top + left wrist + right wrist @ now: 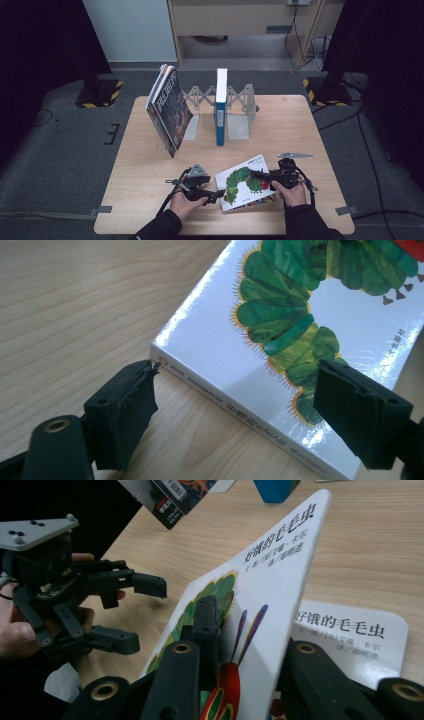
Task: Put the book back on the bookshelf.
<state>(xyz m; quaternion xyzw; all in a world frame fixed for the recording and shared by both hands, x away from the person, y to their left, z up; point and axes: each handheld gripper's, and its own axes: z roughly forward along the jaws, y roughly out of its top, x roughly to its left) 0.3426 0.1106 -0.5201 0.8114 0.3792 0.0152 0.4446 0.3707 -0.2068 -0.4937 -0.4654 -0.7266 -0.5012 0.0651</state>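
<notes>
book: a white caterpillar picture book [245, 186] is laid at the near edge of the wooden table [150, 175], between the two hands.
cover: the front cover [260, 595] is lifted off the first page [350, 635] and is pinched at its edge.
right gripper: the right gripper [263, 175] is pressed together on the cover, one jaw on each face.
left gripper: the left gripper [218, 193] is held spread at the book's spine corner; a pad [131, 405] is seen just beside that corner; whether it touches cannot be told.
behind: a leaning stack of books [167, 107] and an upright blue book [220, 107] are kept in a grey bookend rack [240, 107], well apart from the hands.
</notes>
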